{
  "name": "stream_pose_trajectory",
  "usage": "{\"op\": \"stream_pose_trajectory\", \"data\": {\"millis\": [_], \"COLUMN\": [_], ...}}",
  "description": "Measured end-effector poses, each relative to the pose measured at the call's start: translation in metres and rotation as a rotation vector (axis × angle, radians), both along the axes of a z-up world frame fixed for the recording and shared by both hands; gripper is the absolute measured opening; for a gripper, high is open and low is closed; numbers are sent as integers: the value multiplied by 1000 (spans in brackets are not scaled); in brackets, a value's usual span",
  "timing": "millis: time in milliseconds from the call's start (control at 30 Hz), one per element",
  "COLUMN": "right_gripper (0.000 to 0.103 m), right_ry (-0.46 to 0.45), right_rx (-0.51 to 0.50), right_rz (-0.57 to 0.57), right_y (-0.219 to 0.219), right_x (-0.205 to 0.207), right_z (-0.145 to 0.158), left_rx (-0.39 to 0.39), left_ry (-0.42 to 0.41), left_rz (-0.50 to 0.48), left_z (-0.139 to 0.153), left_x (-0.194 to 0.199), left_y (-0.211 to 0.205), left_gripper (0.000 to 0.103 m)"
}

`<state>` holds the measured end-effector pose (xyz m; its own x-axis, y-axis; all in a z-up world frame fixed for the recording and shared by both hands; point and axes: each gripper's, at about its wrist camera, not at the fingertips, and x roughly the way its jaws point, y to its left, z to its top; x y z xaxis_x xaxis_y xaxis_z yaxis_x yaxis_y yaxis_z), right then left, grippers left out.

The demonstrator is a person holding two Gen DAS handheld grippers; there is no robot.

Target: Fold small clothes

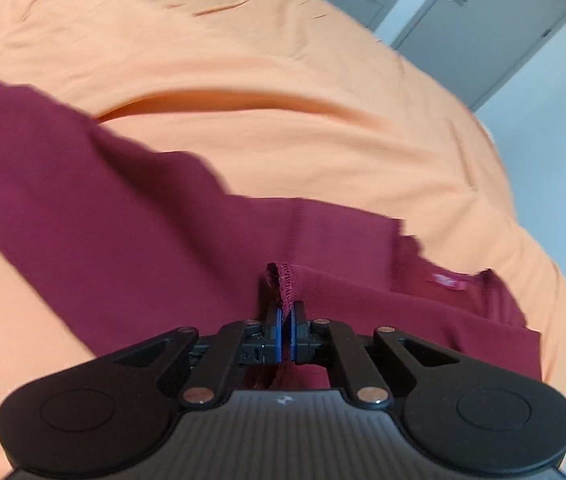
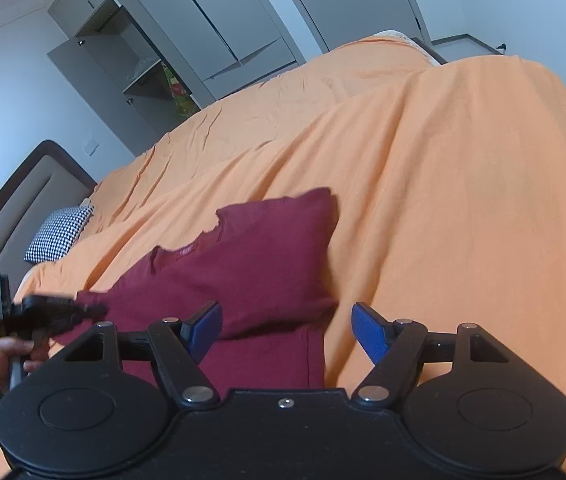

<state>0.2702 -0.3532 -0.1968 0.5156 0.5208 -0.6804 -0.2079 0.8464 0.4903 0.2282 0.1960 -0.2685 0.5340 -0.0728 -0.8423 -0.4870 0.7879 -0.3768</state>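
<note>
Left tongs [image 1: 286, 316] clench the maroon T-shirt [image 1: 143, 216] hem — right tongs [image 2: 287, 330] gape above it, on the orange bed [image 2: 443, 200].

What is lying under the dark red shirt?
Under the dark red shirt lies the orange bed cover, visible all around it. The part directly beneath the shirt is covered, so anything else there cannot be seen.
</note>
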Motion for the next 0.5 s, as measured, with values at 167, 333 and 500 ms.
{"op": "stream_pose_trajectory", "data": {"millis": [167, 333, 500], "right_gripper": [74, 54, 43], "right_ry": [13, 105, 170], "right_rx": [54, 73, 112], "right_rz": [1, -31, -68], "right_y": [19, 36, 47], "right_x": [52, 112, 146], "right_z": [-21, -61, -92], "left_rx": [51, 58, 53], "left_ry": [1, 6, 16], "left_rz": [-38, -46, -84], "left_z": [0, 3, 7], "left_x": [7, 15, 15], "left_y": [-6, -7, -10], "left_gripper": [3, 3, 4]}}
